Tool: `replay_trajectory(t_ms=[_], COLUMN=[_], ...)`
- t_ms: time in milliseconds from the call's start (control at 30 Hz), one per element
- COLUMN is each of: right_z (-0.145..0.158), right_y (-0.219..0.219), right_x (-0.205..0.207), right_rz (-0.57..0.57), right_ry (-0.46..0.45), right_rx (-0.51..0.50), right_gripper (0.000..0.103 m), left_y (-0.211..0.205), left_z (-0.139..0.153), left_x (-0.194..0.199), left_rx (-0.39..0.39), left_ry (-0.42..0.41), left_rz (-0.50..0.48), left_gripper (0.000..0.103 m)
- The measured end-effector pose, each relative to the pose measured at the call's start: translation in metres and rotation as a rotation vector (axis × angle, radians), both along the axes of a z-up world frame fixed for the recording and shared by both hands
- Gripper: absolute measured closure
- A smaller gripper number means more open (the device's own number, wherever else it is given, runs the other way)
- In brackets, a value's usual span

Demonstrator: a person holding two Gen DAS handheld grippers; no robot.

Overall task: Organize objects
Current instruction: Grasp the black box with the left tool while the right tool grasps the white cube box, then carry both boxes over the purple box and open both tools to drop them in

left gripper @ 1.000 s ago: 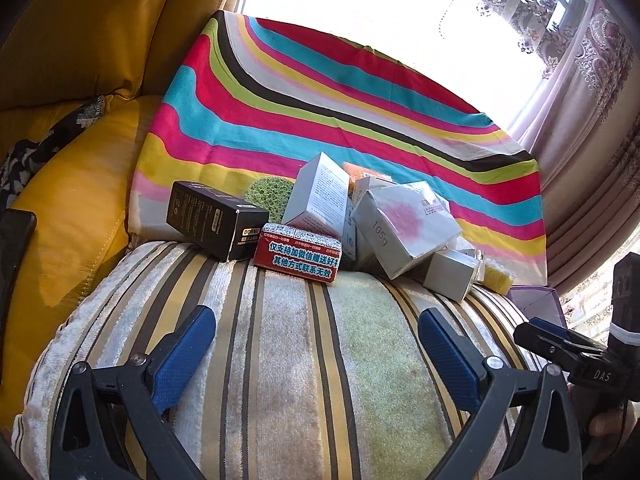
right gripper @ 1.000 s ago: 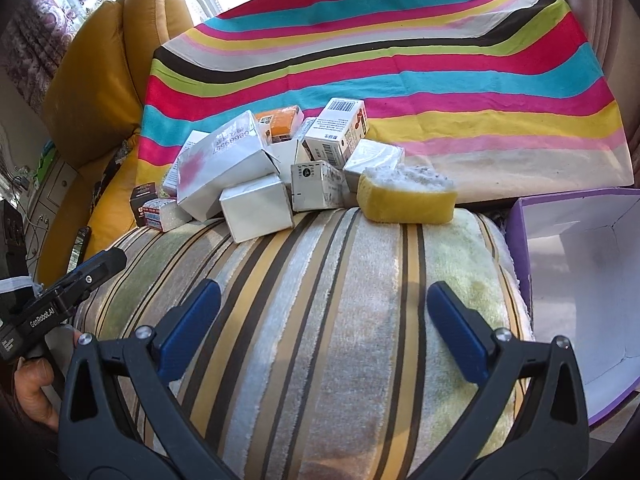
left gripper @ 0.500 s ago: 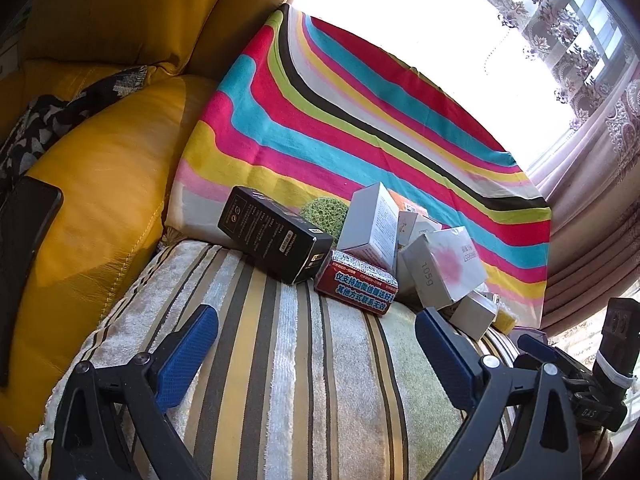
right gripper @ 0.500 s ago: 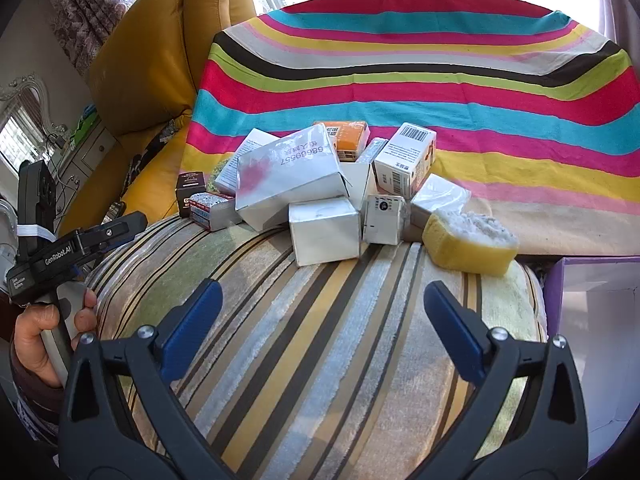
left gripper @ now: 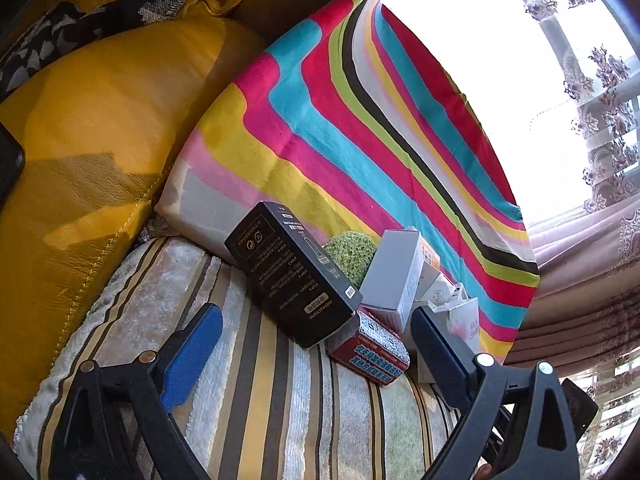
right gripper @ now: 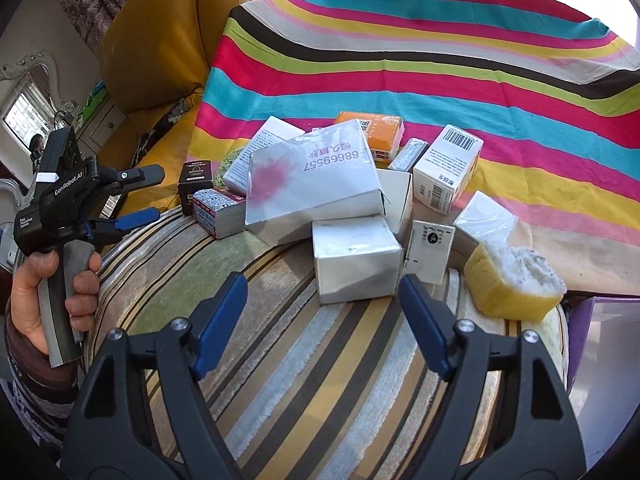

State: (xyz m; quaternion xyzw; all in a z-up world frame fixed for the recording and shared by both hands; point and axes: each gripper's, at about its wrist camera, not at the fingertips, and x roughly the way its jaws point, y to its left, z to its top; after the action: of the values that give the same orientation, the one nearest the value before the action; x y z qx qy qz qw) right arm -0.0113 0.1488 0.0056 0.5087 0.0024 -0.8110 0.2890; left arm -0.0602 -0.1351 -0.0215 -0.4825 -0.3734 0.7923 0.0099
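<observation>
A heap of small boxes lies on a striped cushion (right gripper: 340, 380). In the left wrist view my left gripper (left gripper: 316, 322) points at a black box (left gripper: 292, 276) and a red box (left gripper: 368, 348). Its jaws are closing, the black box's near corner sits between the tips, and the pads are clear of it. In the right wrist view my right gripper (right gripper: 320, 282) is just short of a small white box (right gripper: 356, 258). Its jaws are closing too and touch nothing. A hand holds the left gripper (right gripper: 136, 196) at the heap's left end.
A big white box with a pink blotch (right gripper: 312, 184), a barcode box (right gripper: 444, 168), an orange pack (right gripper: 380, 132) and a yellow sponge (right gripper: 512, 280) crowd the heap. An open purple box (right gripper: 600, 352) stands at the right. A rainbow-striped cushion (left gripper: 360, 120) and yellow sofa (left gripper: 80, 140) lie behind.
My left gripper has rolled and moved in on the black box, which now looms large. My right gripper has come nearer the small white box and its jaws have narrowed.
</observation>
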Motion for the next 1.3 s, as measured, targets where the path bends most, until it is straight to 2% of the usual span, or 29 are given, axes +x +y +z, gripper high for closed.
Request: replay_trajectory(t_ms=[333, 367, 433, 500, 733, 767, 800, 833, 933, 1000, 1067, 1100, 1133, 1233, 1300], right_z=[-0.007, -0.007, -0.009, -0.010, -0.008, -0.007, -0.007, -0.007, -0.007, -0.007, -0.008, -0.006, -0.004, 0.003, 0.003], right_y=[-0.009, -0.010, -0.012, -0.013, -0.012, -0.012, -0.012, -0.012, -0.013, -0.013, -0.013, -0.013, -0.014, -0.020, -0.026], right_x=[-0.014, -0.014, -0.016, -0.018, -0.012, -0.012, -0.011, -0.010, -0.010, -0.011, -0.012, -0.012, -0.012, -0.012, -0.014], right_rz=[-0.007, -0.004, 0.001, 0.000, 0.009, 0.013, 0.017, 0.017, 0.020, 0.017, 0.000, -0.013, -0.020, -0.039, -0.055], right_ry=[-0.005, -0.006, -0.011, -0.010, 0.013, 0.015, 0.015, 0.016, 0.014, 0.007, -0.006, 0.003, 0.014, 0.045, 0.033], right_rx=[0.049, 0.053, 0.063, 0.075, 0.074, 0.070, 0.070, 0.072, 0.072, 0.076, 0.089, 0.096, 0.101, 0.143, 0.159], right_gripper=[0.024, 0.026, 0.035, 0.042, 0.047, 0.052, 0.064, 0.067, 0.067, 0.067, 0.055, 0.043, 0.035, 0.025, 0.024], left_y=[-0.001, -0.002, -0.001, 0.002, 0.011, 0.012, 0.015, 0.016, 0.023, 0.026, 0.025, 0.026, 0.027, 0.031, 0.036], left_z=[-0.022, -0.024, -0.028, -0.030, -0.022, -0.020, -0.018, -0.016, -0.012, -0.009, -0.005, -0.003, -0.001, 0.004, 0.010], left_x=[-0.032, -0.035, -0.038, -0.040, -0.033, -0.031, -0.030, -0.027, -0.025, -0.023, -0.018, -0.015, -0.013, -0.004, 0.000], left_rx=[0.059, 0.064, 0.058, 0.062, 0.065, 0.063, 0.055, 0.050, 0.036, 0.023, 0.011, 0.003, -0.005, -0.050, -0.088], left_ry=[-0.072, -0.079, -0.097, -0.101, -0.054, -0.043, -0.034, -0.024, -0.005, 0.005, 0.023, 0.031, 0.037, 0.064, 0.088], left_rz=[0.014, 0.015, 0.015, 0.007, -0.009, -0.012, -0.014, -0.015, -0.027, -0.029, -0.031, -0.032, -0.032, -0.027, -0.024], left_gripper=[0.009, 0.012, 0.026, 0.051, 0.062, 0.063, 0.063, 0.063, 0.063, 0.063, 0.063, 0.063, 0.063, 0.063, 0.063])
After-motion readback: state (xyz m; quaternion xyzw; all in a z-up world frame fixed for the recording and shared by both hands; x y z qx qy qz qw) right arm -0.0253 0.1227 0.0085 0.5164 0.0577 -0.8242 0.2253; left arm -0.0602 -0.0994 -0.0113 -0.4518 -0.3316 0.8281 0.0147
